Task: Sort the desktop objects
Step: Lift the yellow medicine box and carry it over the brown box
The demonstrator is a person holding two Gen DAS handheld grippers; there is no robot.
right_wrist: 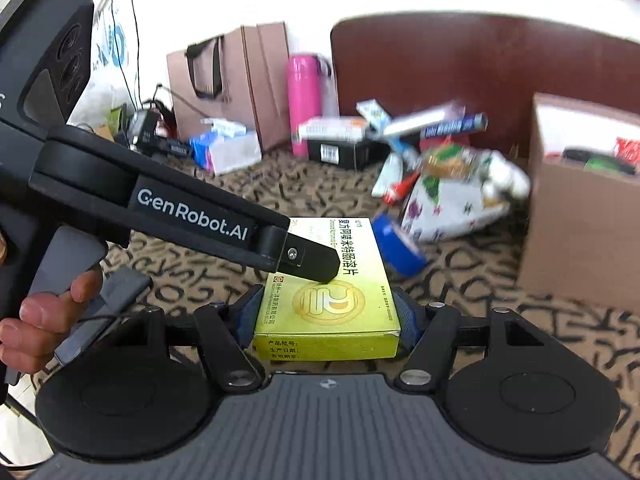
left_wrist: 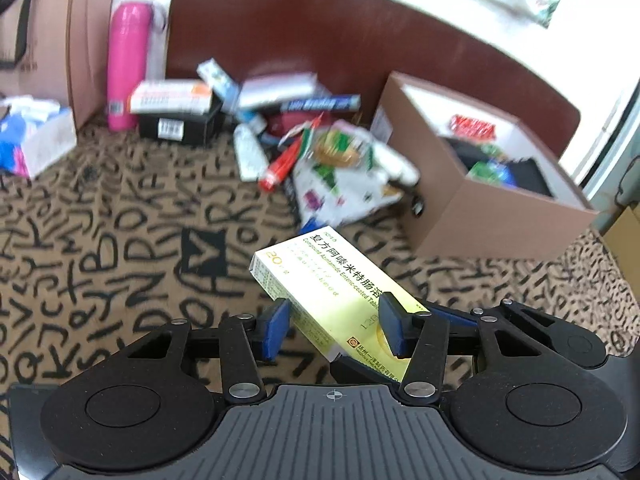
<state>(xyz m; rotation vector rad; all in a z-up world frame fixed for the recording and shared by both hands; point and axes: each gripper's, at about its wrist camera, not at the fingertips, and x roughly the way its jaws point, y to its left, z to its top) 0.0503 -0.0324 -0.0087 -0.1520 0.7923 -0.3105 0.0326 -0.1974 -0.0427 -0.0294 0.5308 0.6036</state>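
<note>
A yellow-green medicine box [left_wrist: 332, 292] with Chinese print is held above the patterned cloth. It also shows in the right wrist view [right_wrist: 336, 292]. My right gripper [right_wrist: 328, 316] is shut on its near end, blue pads against both long sides. My left gripper [left_wrist: 334, 326] straddles the box's other end with its jaws apart; the right pad touches the box and the left pad stands just off it. The left gripper's finger [right_wrist: 312, 260] crosses over the box top in the right wrist view.
A pile of boxes, tubes and a snack bag [left_wrist: 340, 168] lies at the back. An open brown cardboard box [left_wrist: 480, 184] holding items stands to the right. A pink bottle [left_wrist: 126, 64], a paper bag [right_wrist: 240, 84] and a roll of blue tape [right_wrist: 400, 248] are nearby.
</note>
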